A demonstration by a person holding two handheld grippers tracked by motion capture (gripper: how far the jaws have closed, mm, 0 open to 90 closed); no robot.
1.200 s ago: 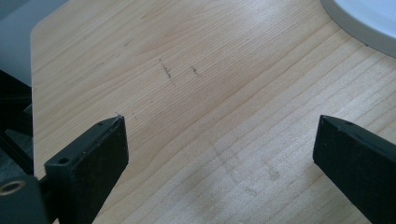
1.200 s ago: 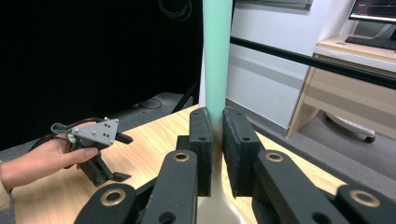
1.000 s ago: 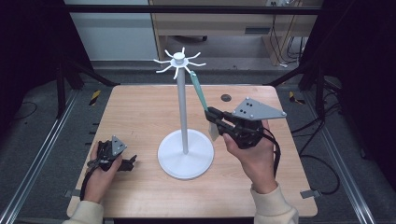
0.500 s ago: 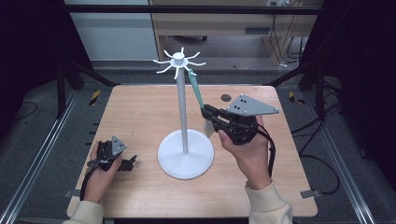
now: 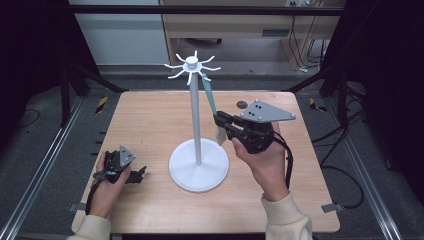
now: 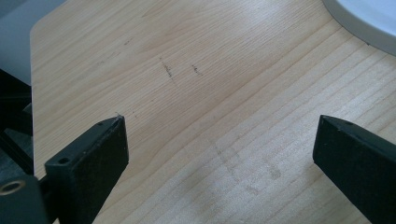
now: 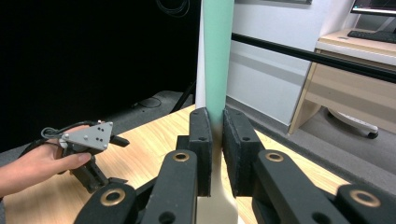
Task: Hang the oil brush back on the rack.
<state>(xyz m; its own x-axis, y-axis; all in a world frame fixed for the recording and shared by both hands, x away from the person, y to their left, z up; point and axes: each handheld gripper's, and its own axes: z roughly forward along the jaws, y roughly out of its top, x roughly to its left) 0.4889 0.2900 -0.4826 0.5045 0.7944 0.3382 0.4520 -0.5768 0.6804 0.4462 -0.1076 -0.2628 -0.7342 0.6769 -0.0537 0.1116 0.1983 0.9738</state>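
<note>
Hanging from a hook of the tall white metal stand with a round base [image 5: 198,165] mid-table: a long teal-handled utensil [image 5: 210,97], pinched tight by the right gripper [image 5: 220,121]. Resting near-left on the light wooden table [image 5: 150,120], left gripper [image 6: 219,149], jaws wide apart, holding nothing.

Left gripper [image 5: 136,173] fingers apart, right gripper [image 5: 220,120] fingers clamped.

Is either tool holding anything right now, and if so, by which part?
The right tool is clamped on the long green utensil handle hanging from the white hook stand, near its pale lower end. The left tool is open, holding nothing.
</note>
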